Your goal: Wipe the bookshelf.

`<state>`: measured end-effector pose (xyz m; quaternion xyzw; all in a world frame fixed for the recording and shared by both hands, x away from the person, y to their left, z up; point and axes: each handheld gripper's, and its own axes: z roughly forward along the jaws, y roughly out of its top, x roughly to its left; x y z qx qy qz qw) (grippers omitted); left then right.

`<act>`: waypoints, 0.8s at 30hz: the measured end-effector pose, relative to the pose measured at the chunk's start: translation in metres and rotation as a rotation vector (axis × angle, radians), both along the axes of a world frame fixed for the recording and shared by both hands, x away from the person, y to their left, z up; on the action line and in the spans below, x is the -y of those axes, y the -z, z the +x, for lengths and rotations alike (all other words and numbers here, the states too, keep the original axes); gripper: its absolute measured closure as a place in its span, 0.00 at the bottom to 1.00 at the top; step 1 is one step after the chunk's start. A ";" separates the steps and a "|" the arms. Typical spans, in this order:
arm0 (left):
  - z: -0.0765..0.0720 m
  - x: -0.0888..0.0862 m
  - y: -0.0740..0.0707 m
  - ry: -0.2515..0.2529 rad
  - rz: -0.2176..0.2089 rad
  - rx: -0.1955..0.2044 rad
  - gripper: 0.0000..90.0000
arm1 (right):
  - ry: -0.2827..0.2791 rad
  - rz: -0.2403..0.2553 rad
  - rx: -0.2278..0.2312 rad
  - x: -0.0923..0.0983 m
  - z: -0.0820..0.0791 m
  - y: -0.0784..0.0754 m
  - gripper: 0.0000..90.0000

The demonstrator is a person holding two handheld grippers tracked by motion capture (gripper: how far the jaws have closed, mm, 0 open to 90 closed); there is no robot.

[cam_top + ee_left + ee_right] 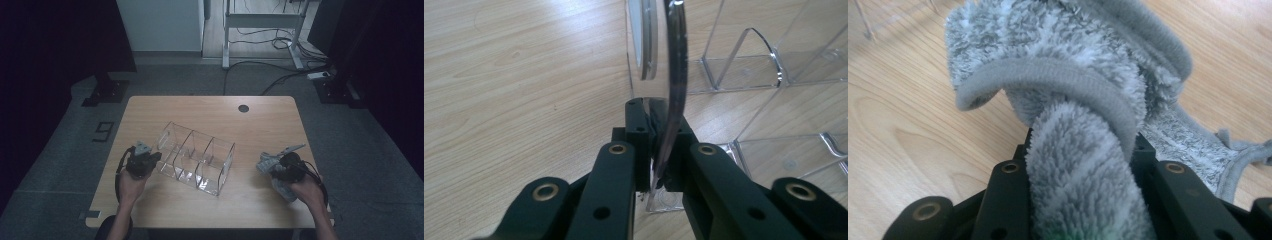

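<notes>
Left gripper [659,150] fingers pinch the clear organizer [196,157] wall mid-tabletop; right gripper [1083,150] fingers clamp the grey cloth [1068,85]. Keep the organizer steady, wipe gently, probably the near wall first.

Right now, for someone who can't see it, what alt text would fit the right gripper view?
A fluffy grey cloth with a stitched hem is bunched between the two black jaws of the right gripper, which is shut on it. Behind it lies a light wooden table, with a corner of the cloth trailing onto the table at the right.
</notes>
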<state>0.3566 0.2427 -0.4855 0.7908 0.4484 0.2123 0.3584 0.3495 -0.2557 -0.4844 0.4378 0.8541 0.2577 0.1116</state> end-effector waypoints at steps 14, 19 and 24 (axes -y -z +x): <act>0.000 0.001 0.000 0.018 -0.004 -0.004 0.97 | -0.093 0.046 0.042 -0.030 -0.007 -0.028 0.71; -0.001 0.002 0.000 0.032 -0.002 -0.005 0.97 | -0.134 0.049 0.060 -0.046 -0.008 -0.036 0.71; -0.001 0.004 0.000 0.046 -0.001 -0.006 0.97 | -0.157 0.058 0.072 -0.060 -0.007 -0.040 0.71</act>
